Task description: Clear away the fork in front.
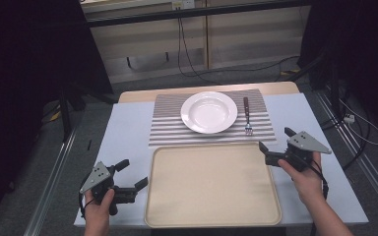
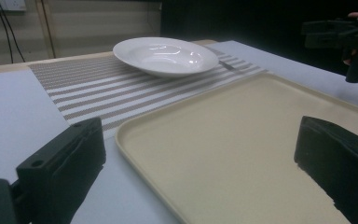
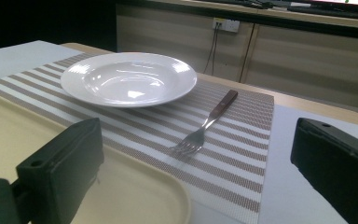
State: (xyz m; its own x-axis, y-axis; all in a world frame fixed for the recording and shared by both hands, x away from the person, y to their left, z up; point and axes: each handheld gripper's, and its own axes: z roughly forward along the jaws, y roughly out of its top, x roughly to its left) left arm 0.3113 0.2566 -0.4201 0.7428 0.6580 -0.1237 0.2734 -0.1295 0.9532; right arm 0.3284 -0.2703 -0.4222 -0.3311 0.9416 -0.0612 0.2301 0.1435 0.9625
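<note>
The beige tray fills the lower middle of the high view, its flat bed bare and open to a pass from either side. Above it, the white plate and the fork take up the striped mat. Bare worktop strips run down the frame's left and right.

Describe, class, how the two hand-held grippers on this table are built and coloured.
Each of the left gripper and right gripper has two blocky black jaws and a grey three-cornered plate with small dark holes. A black cable trails back from each. No sleeves show on the forearms.
</note>
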